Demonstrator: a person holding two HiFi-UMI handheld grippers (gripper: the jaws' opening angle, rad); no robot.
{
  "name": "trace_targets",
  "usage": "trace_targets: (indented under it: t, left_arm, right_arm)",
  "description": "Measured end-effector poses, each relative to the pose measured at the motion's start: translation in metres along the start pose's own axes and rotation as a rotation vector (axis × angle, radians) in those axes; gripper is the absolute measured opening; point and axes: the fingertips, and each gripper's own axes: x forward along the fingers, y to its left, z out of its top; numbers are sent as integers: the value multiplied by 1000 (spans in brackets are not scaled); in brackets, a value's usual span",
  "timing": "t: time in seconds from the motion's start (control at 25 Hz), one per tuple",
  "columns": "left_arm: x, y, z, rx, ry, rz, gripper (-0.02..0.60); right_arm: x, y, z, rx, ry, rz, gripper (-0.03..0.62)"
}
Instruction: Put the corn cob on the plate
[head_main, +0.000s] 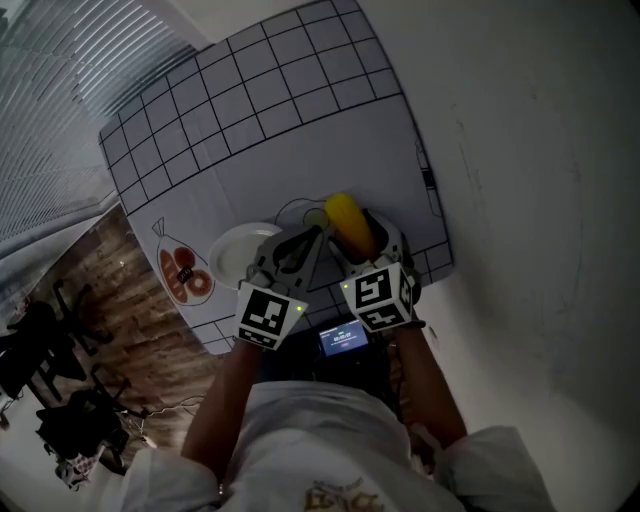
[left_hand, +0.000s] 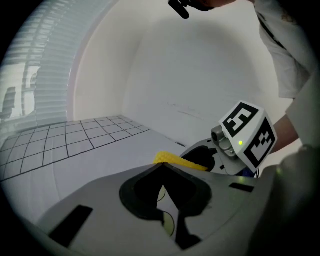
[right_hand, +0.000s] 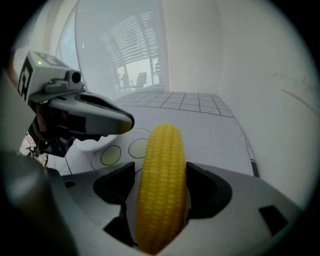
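White plate (head_main: 238, 252) sits on the bench (head_main: 300, 120), corn cob (right_hand: 162, 145) beside it: yellow, kernel-ridged, between the right gripper's (right_hand: 160, 169) parted fingers. Left gripper's (left_hand: 162, 167) fingers meet.

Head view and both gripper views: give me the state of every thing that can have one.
right gripper: open, jaws either side of the corn cob.
left gripper: shut, nothing between its jaws.
corn cob: not on the plate, beside it between the right gripper's jaws.
plate: visible part bare, partly hidden by the left gripper.
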Motion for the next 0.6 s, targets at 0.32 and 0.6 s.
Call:
trace_targets:
  t: [0.32,0.6]
  left_arm:
    - [-1,-2,-4,-3,6,9,8]
    - [-5,-1,-1,14,7,16,8]
  right_arm:
    - [-1,-2,-1,10,-38,-37,328]
    - [-1,-3,0,-28,-15,-4,256]
